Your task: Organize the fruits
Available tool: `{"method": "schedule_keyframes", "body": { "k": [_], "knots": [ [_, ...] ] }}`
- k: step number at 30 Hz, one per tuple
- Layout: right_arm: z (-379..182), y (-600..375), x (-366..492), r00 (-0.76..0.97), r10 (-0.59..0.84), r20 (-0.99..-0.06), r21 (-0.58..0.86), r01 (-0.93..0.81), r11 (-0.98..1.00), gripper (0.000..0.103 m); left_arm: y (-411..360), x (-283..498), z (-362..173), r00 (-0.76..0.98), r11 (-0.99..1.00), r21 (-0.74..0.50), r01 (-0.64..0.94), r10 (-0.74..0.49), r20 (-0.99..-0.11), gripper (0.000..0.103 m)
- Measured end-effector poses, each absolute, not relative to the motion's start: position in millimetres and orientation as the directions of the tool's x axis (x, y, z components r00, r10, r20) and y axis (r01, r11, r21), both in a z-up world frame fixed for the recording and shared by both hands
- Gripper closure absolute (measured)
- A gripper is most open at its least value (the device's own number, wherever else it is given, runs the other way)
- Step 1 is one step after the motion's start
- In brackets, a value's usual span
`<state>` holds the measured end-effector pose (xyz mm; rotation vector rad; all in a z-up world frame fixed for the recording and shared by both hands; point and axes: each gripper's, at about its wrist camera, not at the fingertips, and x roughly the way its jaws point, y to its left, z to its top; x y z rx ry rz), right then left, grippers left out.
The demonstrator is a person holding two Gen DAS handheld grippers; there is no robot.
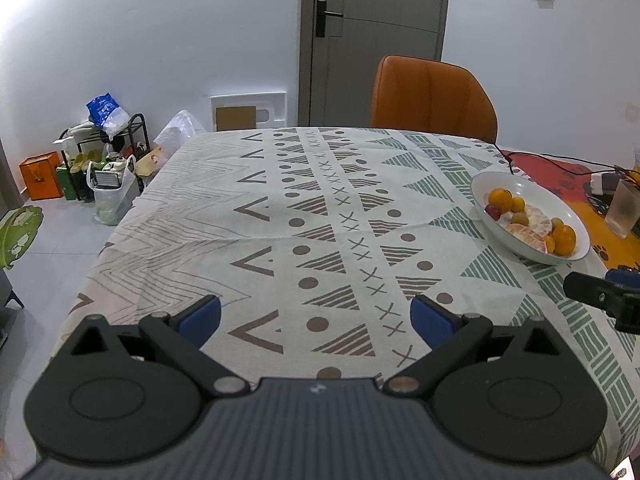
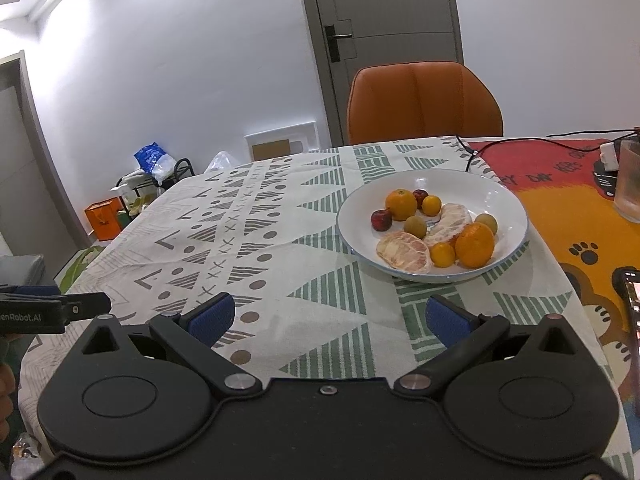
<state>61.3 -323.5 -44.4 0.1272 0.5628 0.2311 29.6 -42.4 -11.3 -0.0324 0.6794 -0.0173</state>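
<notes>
A white plate [image 2: 508, 208] sits on the patterned tablecloth and holds oranges [image 2: 474, 245], small yellow citrus, two peeled pomelo pieces [image 2: 403, 250], red plums [image 2: 381, 219] and green-brown fruits. In the left wrist view the plate [image 1: 492, 184] is at the far right. My right gripper [image 2: 328, 316] is open and empty, above the cloth just in front of the plate. My left gripper [image 1: 316, 316] is open and empty, over the cloth to the left of the plate. Each gripper's tip shows at the edge of the other's view.
An orange chair [image 2: 424, 100] stands behind the table. A frosted cup [image 2: 630, 188], a white charger and black cables [image 2: 472, 152] lie on the red and orange mat at right. A phone [image 2: 632, 320] lies at the right edge. Bags and a rack [image 1: 104, 160] stand on the floor at left.
</notes>
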Motion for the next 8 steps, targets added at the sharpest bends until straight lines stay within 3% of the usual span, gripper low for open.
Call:
{"method": "schedule_keyframes", "body": {
  "k": [8],
  "knots": [
    [-44.6,-320.9,64.6,0.816,0.26,-0.516,0.18,-0.194,0.964,0.0,-42.0,30.3,-9.2,0.779,1.0,-0.027,0.007,-0.022,-0.626,0.003]
  ]
}}
